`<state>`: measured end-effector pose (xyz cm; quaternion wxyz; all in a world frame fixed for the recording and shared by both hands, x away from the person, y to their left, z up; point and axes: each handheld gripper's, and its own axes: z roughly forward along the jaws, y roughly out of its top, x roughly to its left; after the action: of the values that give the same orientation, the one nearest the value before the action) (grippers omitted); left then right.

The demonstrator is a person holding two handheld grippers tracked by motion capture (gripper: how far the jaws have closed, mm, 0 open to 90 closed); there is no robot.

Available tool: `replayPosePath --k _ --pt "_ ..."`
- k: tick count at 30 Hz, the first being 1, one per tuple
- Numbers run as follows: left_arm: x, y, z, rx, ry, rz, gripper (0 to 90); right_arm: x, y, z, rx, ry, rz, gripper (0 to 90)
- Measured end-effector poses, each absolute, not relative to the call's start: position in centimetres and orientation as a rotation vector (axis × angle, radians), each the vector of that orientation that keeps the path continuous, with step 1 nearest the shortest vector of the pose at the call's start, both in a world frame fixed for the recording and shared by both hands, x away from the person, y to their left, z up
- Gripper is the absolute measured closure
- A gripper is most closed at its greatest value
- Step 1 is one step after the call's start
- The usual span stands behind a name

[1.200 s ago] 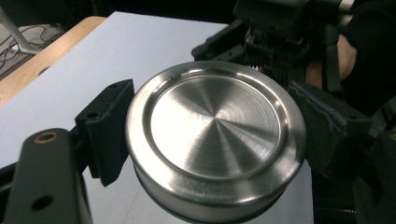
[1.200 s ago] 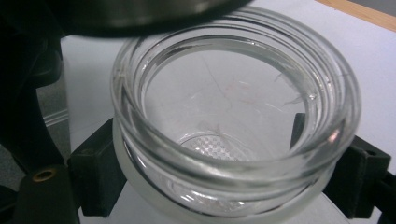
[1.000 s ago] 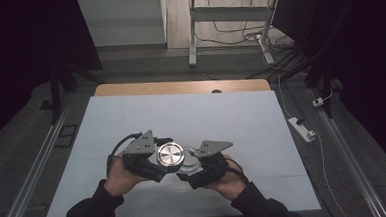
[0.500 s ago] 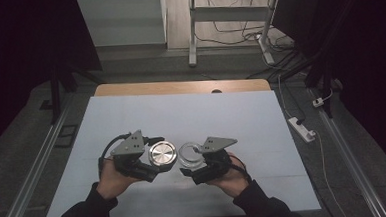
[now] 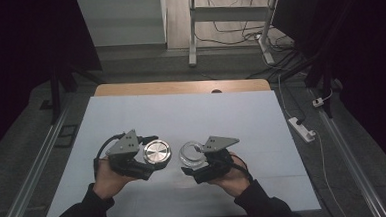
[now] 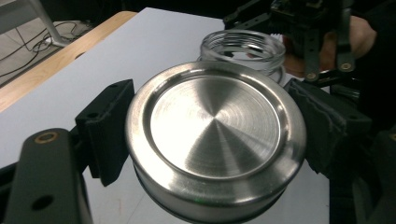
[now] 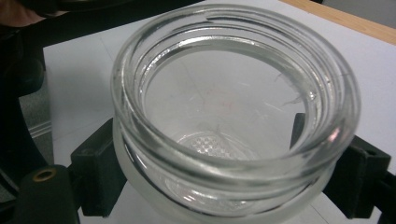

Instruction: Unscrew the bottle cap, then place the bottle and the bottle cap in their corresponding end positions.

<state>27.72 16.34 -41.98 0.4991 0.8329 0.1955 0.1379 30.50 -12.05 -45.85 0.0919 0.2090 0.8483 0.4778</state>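
with your left gripper (image 5: pixel 149 163) clamping the metal lid (image 6: pixel 215 140) and your right gripper (image 5: pixel 196 166) clamping the glass jar (image 7: pixel 233 112), a tilted approach could cross-thread it.

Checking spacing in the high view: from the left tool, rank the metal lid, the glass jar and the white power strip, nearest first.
1. metal lid, gripped by the left tool.
2. glass jar, just right of the lid.
3. white power strip, on the floor, far right.

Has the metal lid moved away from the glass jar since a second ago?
Yes. The metal lid has shifted left, opening a gap to the glass jar, judged against the white table.
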Motion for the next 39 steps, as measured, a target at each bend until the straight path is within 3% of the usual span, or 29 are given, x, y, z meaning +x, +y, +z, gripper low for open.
replayPosePath --k 39 --pt "32.2 15.2 -43.2 2.013 0.532 0.363 20.0 28.6 -12.1 -46.1 0.573 2.562 1.432 14.4"
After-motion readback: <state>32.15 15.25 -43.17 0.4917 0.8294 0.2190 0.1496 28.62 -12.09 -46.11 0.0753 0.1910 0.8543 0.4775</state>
